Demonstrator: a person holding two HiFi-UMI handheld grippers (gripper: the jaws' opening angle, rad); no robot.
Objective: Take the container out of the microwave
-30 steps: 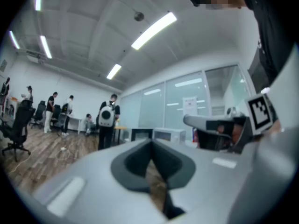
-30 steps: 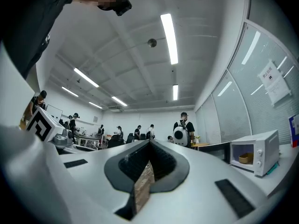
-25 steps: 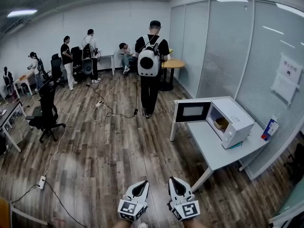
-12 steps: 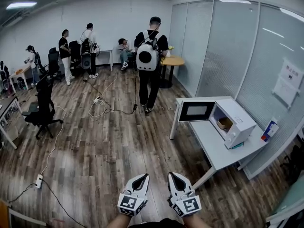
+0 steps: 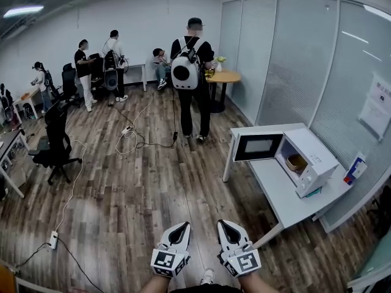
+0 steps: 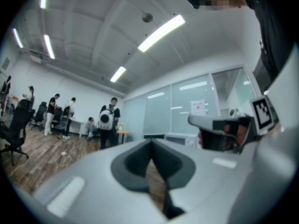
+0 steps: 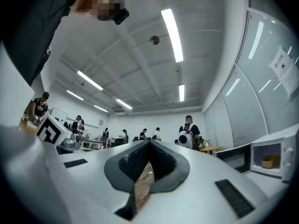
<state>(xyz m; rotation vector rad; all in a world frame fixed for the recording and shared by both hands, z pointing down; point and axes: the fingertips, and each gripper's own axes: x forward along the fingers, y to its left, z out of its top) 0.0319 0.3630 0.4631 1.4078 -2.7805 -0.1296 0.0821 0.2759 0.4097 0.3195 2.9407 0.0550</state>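
A white microwave (image 5: pixel 310 159) stands on a white table (image 5: pixel 282 195) at the right, its door (image 5: pixel 258 146) swung open to the left. Inside sits a tan container (image 5: pixel 297 162), also visible in the right gripper view as a tan container (image 7: pixel 267 161) far off at the right edge. My left gripper (image 5: pixel 184 226) and right gripper (image 5: pixel 222 224) hang side by side at the bottom of the head view, well short of the table. Both are shut, with nothing between the jaws. The left gripper (image 6: pixel 151 142) and the right gripper (image 7: pixel 149 142) point level across the room.
A person with a white backpack (image 5: pixel 183 72) stands on the wooden floor ahead. Cables (image 5: pixel 131 136) and a power strip (image 5: pixel 54 240) lie on the floor, and a black office chair (image 5: pixel 56 142) stands at the left. Glass partitions line the right side. Several people are at the back wall.
Both grippers and the view have moved forward across the floor. The microwave and table sit a little further right and lower in the picture. The jaws stayed shut.
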